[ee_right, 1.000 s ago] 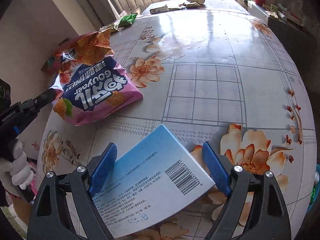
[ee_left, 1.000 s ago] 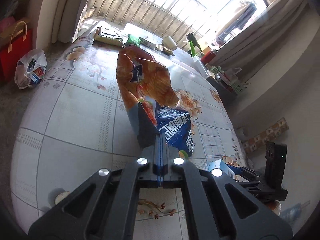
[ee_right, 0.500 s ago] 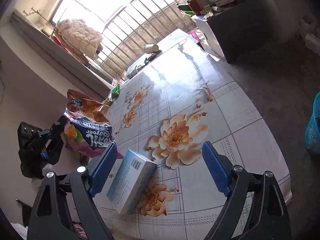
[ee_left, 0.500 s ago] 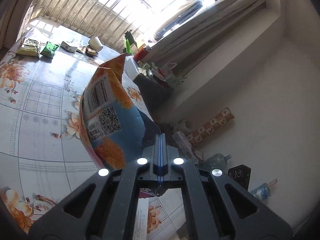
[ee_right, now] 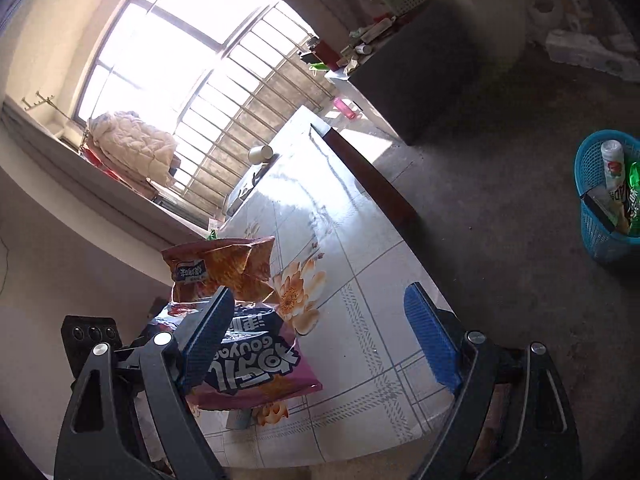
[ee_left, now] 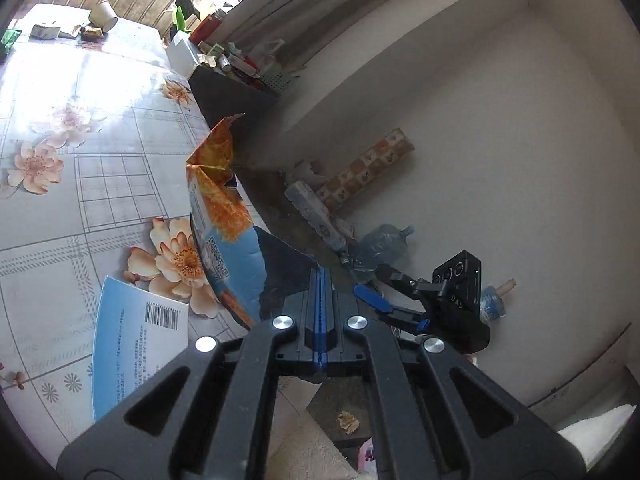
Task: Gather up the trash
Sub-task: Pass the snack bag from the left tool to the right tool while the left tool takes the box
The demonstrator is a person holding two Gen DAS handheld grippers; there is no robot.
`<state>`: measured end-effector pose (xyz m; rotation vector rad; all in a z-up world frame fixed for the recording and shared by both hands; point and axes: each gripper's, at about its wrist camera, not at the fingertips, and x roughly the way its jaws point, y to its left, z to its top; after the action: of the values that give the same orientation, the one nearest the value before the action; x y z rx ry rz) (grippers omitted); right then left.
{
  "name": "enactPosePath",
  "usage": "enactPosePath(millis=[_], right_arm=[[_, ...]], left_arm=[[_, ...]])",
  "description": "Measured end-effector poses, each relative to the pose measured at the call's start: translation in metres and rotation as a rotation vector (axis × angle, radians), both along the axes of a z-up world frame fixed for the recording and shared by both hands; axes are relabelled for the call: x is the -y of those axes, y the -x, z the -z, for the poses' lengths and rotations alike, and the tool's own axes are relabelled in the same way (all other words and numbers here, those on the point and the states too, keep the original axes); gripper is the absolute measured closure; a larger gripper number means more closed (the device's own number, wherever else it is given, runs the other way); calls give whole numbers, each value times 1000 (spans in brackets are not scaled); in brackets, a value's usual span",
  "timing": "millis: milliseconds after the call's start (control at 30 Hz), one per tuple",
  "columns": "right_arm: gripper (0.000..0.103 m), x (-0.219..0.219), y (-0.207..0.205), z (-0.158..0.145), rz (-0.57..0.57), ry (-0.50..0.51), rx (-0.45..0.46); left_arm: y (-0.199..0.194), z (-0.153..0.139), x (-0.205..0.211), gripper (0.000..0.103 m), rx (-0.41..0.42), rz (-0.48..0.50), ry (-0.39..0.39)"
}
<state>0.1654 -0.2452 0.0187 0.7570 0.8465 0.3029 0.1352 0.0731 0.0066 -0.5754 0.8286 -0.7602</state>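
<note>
Left hand-held gripper [ee_left: 320,280]: jaws together, clamped on the bottom edge of the snack bag [ee_left: 224,216]; bag sticks up and forward from the tips, lifted off the tabletop [ee_left: 100,184].
Right hand-held gripper [ee_right: 320,336]: jaws wide apart, nothing between the pads; tabletop edge and floor seen through the gap.
Snack bag: orange top, blue and purple lower part, crumpled; in the right wrist view it hangs just left of the left blue pad [ee_right: 204,340], partly behind it.
Writing: white "GOUYAGE" plus Chinese characters on the bag front, upside down; small blue label on the orange part; QR code on the back.
Box [ee_left: 136,352]: light blue, barcode and small unreadable print, lying flat on the tabletop just left of the left hand-held gripper.
Around: paper cup [ee_left: 103,15] and small wrappers at the far end of the floral tabletop; dark cabinet [ee_left: 236,96] with bottles beside it; water jug [ee_left: 380,244] on the floor.
Basket [ee_right: 600,208]: blue, on the floor, well apart to the right, holding bottles and wrappers.
</note>
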Motion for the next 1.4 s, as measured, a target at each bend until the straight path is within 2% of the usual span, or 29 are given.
enactPosePath(millis=[33,100,267,433,567,667,800,833,867,1000,1100,1200,1300,1400], right_arm=[[19,0,-1,5,-4,-1,-13],[19,-3,-4,14,-18,4,-44],[19,-24,-23,32,-92,28,-99],[19,-49,-52,50,-165,56,-159],[19,-68,-69,51,-223,79,-164],[19,-81,-79,49,-262,107,-171],[19,-89,-86,50,-289,108,-184],[19,-89,-87,50,-290,105,-186],[19,-89,-87,51,-289,102,-188],[19,-87,-85,53,-287,82,-192],[19,-87,-82,54,-287,76,-191],[19,-89,-80,54,-294,73,-194],[19,-91,-78,54,-299,62,-197],[19,-93,-76,55,-306,31,-204]], left_arm=[[3,11,2,96,-15,-4,-59],[13,21,2,56,-2,-24,-158],[26,22,-21,34,59,-117,-302],[25,28,-19,24,78,-191,-576],[20,41,-12,22,22,-162,-637],[18,53,-6,22,-5,-175,-698],[9,64,-3,24,8,-183,-776],[10,64,-4,26,16,-184,-785],[11,63,-6,35,24,-191,-791],[10,61,-24,36,-3,-228,-756],[9,57,-47,36,-34,-299,-686],[15,37,-61,36,11,-354,-591],[22,14,-55,36,91,-318,-484],[22,11,-32,36,109,-225,-456]])
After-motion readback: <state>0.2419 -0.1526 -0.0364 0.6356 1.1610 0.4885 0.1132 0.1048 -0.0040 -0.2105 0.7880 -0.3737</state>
